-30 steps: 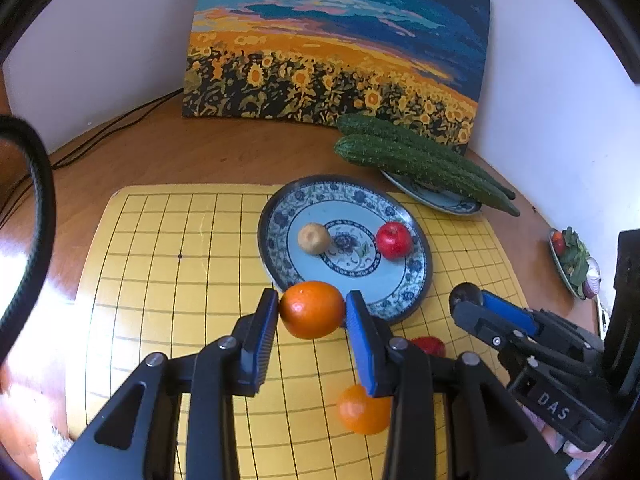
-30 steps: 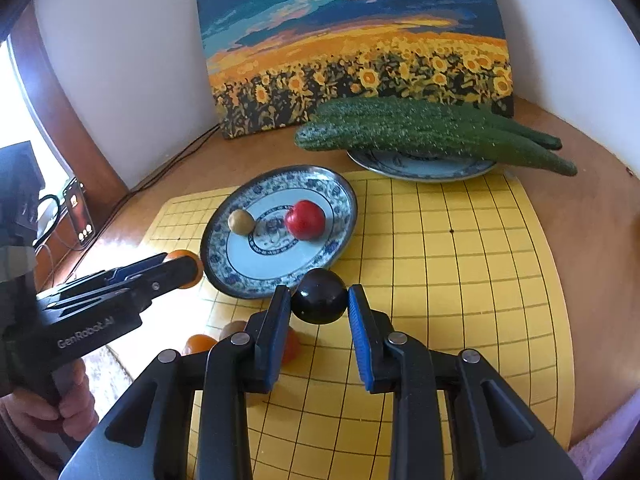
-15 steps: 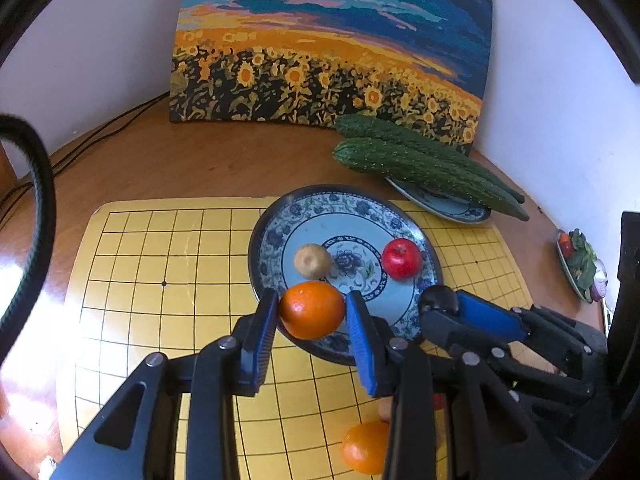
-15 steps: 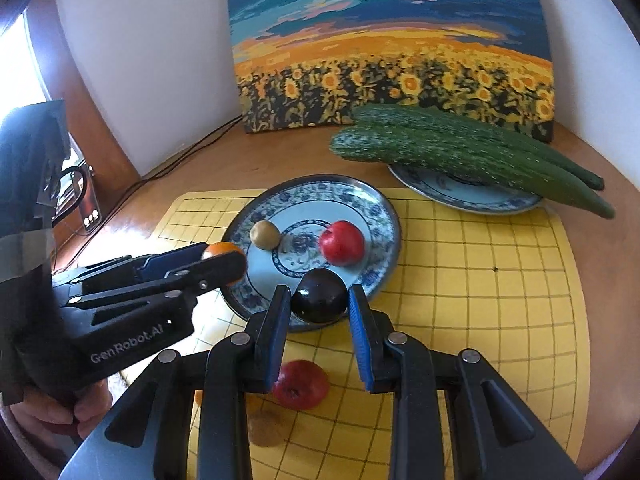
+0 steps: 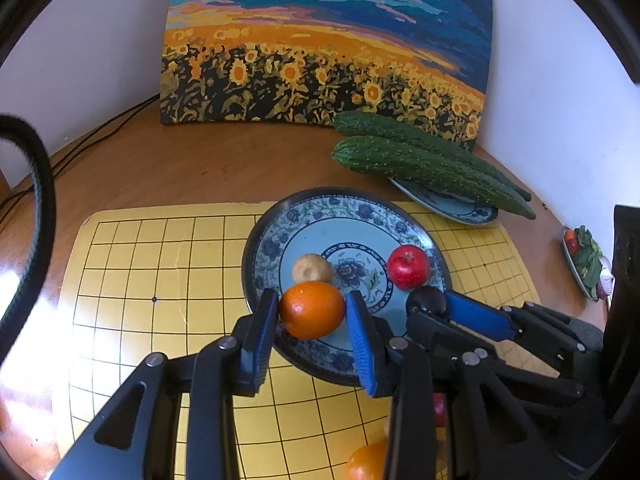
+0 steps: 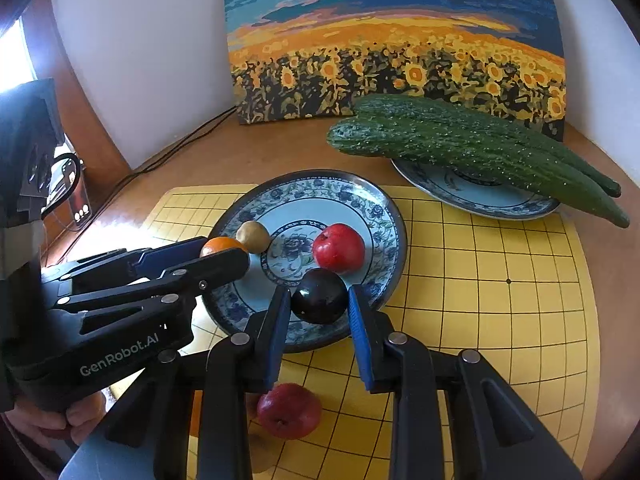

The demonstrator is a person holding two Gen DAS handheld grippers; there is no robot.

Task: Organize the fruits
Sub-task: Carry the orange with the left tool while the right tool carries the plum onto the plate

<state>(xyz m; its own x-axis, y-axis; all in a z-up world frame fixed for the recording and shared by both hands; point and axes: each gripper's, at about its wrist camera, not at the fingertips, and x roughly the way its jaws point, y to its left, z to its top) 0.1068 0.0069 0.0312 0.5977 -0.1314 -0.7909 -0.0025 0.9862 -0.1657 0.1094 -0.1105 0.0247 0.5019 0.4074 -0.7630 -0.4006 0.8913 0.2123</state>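
My left gripper (image 5: 312,312) is shut on an orange (image 5: 311,310) and holds it over the near rim of the blue-patterned plate (image 5: 276,220). My right gripper (image 6: 319,298) is shut on a dark plum (image 6: 319,295) over the same plate (image 6: 384,208), at its near right side. On the plate lie a red apple (image 5: 408,267) and a small brown fruit (image 5: 310,267). A second red fruit (image 6: 289,410) lies on the yellow grid mat (image 6: 500,300) below my right gripper. Another orange (image 5: 366,462) lies on the mat, partly hidden.
Two cucumbers (image 6: 460,144) rest on a second plate (image 6: 480,200) at the back right. A sunflower painting (image 5: 320,48) leans against the wall. Cables (image 5: 100,132) run along the back left. A small dish of vegetables (image 5: 586,258) sits at the far right.
Both grippers have moved forward with their fruit, from the mat side to over the patterned plate's near rim. The plate now looks closer in both views.
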